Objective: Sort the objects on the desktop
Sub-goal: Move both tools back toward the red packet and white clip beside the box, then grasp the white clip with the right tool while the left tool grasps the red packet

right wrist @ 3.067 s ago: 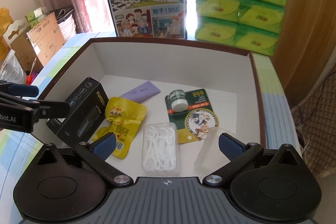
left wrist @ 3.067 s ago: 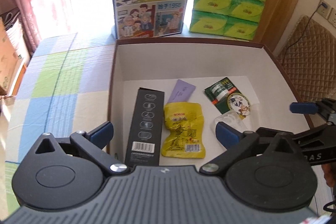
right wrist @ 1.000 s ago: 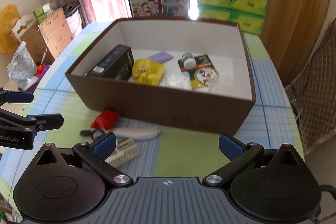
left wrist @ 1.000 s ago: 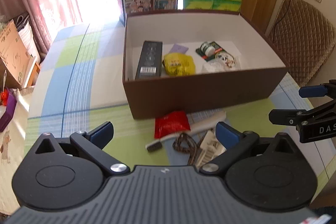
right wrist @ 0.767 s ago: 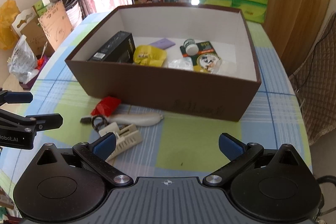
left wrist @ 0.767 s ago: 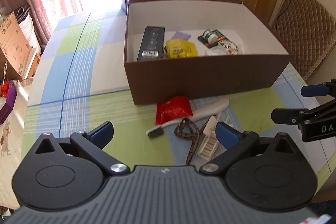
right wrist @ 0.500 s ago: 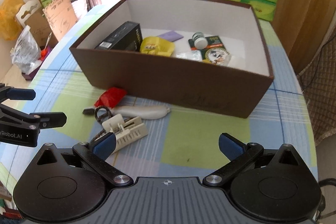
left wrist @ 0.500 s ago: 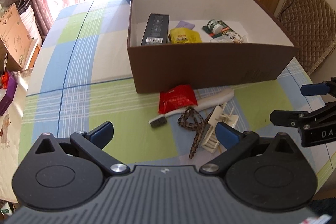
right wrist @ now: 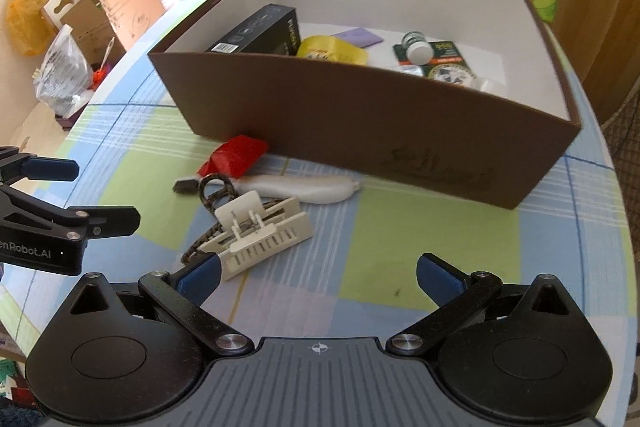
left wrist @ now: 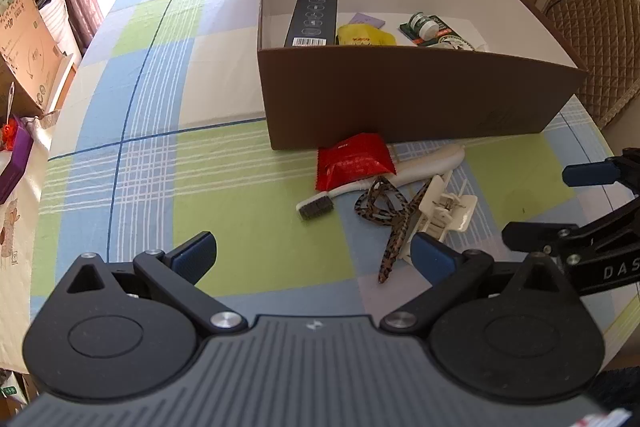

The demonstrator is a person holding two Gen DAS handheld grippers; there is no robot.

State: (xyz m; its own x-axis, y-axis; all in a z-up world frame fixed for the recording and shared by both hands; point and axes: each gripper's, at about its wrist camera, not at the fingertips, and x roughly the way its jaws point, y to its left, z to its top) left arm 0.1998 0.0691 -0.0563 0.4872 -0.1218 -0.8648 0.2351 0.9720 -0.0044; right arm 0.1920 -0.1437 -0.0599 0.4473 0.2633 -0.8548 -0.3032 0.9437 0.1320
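From the left wrist camera, the left gripper hangs spread and empty; the brown box ahead of it already holds a black carton, a yellow pouch and a small jar, while a red packet, white brush, leopard strap and white clip lie between gripper and box, unsorted. From the right wrist camera, the right gripper is likewise spread and empty; the clip lies just ahead-left of it, its long axis slanting left-near to right-far, and the brush beyond runs crosswise, bristles pointing left.
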